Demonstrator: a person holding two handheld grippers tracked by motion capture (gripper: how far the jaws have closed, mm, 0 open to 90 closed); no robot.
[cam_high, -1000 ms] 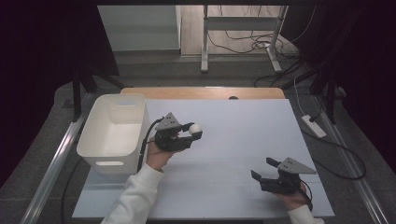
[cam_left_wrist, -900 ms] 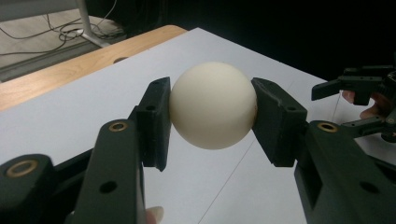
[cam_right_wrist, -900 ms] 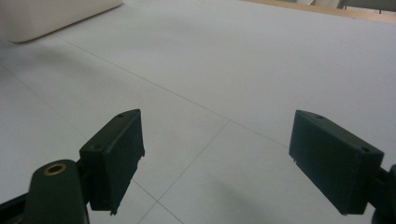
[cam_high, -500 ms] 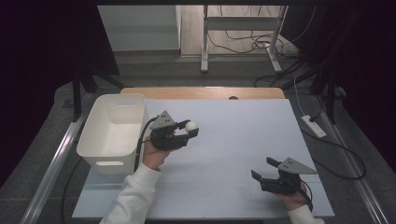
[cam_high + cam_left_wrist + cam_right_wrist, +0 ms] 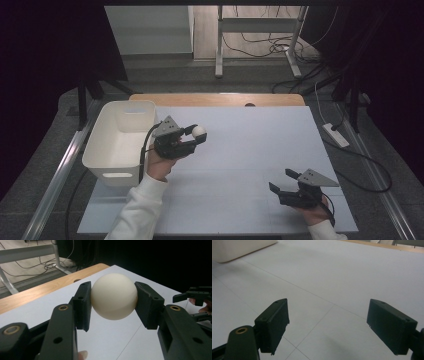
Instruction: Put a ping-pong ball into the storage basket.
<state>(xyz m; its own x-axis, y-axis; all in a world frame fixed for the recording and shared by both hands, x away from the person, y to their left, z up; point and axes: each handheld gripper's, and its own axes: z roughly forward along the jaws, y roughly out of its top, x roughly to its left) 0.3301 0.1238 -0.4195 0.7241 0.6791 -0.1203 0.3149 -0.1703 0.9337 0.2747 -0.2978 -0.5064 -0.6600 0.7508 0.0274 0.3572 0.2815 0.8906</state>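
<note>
Left gripper point(image 5: 196, 138) has drifted slightly left toward the white bin point(image 5: 102, 150) over the last second, jaws pinching a cream ball point(image 5: 199, 131), which sits at the bin's 3 o'clock above the table point(image 5: 250, 150). Likely a carry to the bin. Right gripper point(image 5: 280, 183) unmoved, jaws spread, empty. Left gripper view shows both pads touching the ball point(image 5: 114, 296); right gripper view shows bare tabletop between the spread jaws.

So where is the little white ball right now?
The white ball is squeezed between the jaws of the left gripper. In the high view it is on the left half of the table, just right of the white bin.
</note>
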